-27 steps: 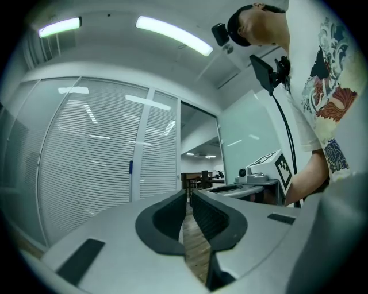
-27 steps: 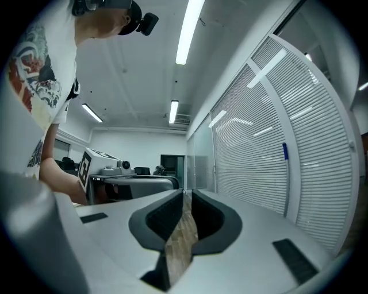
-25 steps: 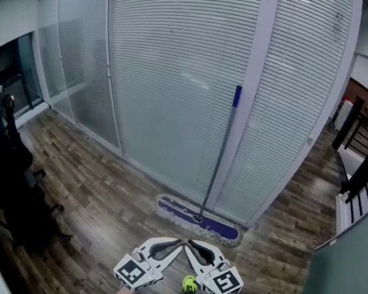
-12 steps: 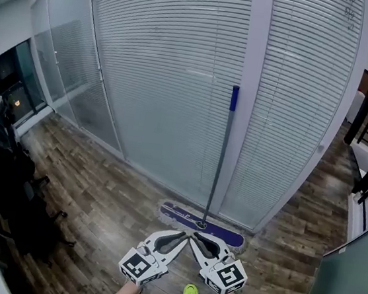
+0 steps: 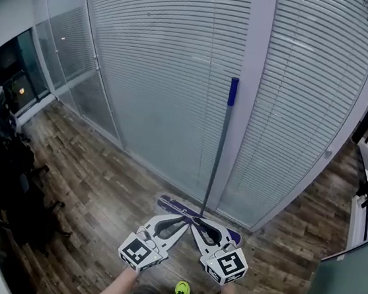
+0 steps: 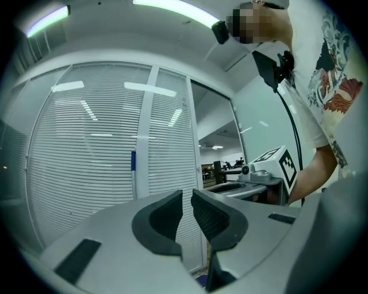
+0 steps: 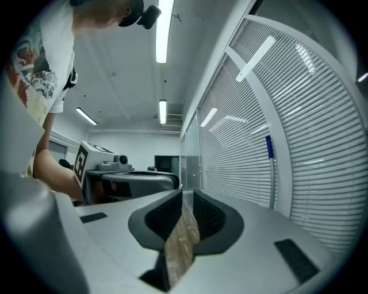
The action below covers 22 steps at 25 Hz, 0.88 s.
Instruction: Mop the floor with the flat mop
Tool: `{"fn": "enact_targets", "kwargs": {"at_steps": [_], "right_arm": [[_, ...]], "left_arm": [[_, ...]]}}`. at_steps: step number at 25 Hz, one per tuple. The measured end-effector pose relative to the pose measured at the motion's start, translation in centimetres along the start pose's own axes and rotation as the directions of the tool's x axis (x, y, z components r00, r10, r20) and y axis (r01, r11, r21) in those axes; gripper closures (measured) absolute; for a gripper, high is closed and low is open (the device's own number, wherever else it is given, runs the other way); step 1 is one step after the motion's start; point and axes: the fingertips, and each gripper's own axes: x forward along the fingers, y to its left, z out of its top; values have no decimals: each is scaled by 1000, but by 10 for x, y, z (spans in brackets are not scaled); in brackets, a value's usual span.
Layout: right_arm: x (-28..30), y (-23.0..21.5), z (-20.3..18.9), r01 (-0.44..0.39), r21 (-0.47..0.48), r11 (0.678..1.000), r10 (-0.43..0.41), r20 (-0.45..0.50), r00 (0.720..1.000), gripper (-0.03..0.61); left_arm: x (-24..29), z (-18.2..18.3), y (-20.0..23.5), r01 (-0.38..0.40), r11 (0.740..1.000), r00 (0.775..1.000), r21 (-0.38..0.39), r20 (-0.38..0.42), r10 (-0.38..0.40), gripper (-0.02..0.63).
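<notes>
Both grippers have closed in on the flat mop (image 5: 214, 160), which stands upright at 12 o'clock against the blind-covered glass partition (image 5: 153, 73), its head on the wood floor (image 5: 98, 192). Left gripper (image 5: 182, 222) and right gripper (image 5: 195, 226): jaws pressed together, empty, tips just short of the mop head. Dark chair (image 5: 7, 181) at 9 o'clock.

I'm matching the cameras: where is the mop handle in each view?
Head view: mop handle at centre, upright beside the white post.
Left gripper view: mop handle left of centre, before the white post.
Right gripper view: mop handle right of centre, beside the white post.
Shared landmark: the white post.
</notes>
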Motion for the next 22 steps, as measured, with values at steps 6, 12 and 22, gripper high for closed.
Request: {"fn": "enact_targets", "kwargs": {"at_steps": [6, 12, 22], "right_arm": [[3, -34, -4, 42, 0, 999, -42, 15, 999, 538], [25, -67, 2, 80, -20, 997, -80, 19, 997, 538], [109, -167, -1, 196, -43, 980, -197, -24, 980, 525]], "left_arm": [[28, -12, 4, 24, 999, 1000, 30, -8, -24, 580], [55, -23, 29, 40, 999, 999, 28, -21, -39, 580], [131, -47, 137, 91, 996, 996, 22, -14, -91, 526]]}}
